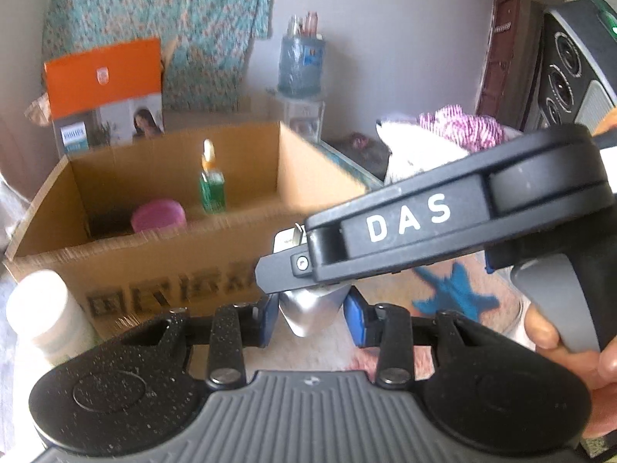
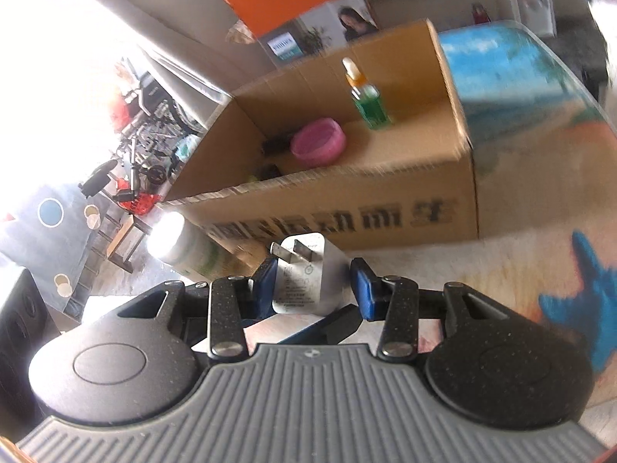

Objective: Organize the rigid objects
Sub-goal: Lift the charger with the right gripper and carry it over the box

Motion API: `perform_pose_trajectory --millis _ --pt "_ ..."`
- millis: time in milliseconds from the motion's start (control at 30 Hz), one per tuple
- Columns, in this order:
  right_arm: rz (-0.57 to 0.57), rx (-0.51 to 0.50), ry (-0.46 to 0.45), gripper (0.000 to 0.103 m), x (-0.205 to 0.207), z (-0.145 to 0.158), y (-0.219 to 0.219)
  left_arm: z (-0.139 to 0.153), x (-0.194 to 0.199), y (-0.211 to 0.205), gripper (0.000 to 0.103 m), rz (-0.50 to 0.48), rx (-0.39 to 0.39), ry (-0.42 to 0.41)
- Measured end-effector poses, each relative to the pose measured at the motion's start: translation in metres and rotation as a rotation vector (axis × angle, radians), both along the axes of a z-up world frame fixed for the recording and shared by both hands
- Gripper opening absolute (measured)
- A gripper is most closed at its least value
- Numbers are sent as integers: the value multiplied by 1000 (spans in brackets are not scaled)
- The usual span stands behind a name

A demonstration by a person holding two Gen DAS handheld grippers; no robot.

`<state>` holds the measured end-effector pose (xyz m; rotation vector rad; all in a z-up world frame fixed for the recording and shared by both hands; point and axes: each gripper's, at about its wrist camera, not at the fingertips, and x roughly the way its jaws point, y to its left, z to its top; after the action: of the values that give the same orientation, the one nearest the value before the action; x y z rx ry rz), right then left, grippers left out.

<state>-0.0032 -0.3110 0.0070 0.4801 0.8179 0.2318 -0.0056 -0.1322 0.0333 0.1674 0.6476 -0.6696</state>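
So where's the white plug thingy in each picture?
Left wrist view: the white charger plug sits low in the middle, mostly hidden behind the right gripper.
Right wrist view: the plug is low in the middle, prongs up.
Shared landmark: the cardboard box behind it in both.

box lettering [image 2: 335,223] blurred, white bottle [image 1: 42,308] cut off

Right tongs [image 2: 314,283]: white plug adapter [image 2: 302,276] between blue pads, prongs up. Beyond: open cardboard box [image 2: 347,200] holding pink bowl [image 2: 318,144], green dropper bottle [image 2: 368,102]. White bottle [image 2: 185,249] beside box.
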Motion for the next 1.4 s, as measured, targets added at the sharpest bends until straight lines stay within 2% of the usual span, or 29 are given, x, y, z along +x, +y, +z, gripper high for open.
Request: perform_pose_trajectory --millis 133,233,433,600,733,867,1167,1400 --pt "30 -31 -79 40 6 35 6 29 11 3 38 13 -16 -48" --pt "51 -47 -119 40 18 57 6 44 28 2 39 26 -31 -53" --pt "89 -47 -109 40 71 76 -4 51 85 -10 39 54 -52 29" --pt "100 -42 -17 39 129 64 -25 33 135 -26 35 59 -59 148" --pt "82 -45 73 37 174 39 -44 15 172 -40 35 63 -76 256" --pt "72 -60 139 35 209 14 -58 -1 201 -54 30 62 -80 323" --pt "127 -254 153 33 251 2 -53 -13 232 -70 32 80 -79 385" --pt "158 -320 153 33 266 4 -48 -11 241 -76 37 87 -79 391"
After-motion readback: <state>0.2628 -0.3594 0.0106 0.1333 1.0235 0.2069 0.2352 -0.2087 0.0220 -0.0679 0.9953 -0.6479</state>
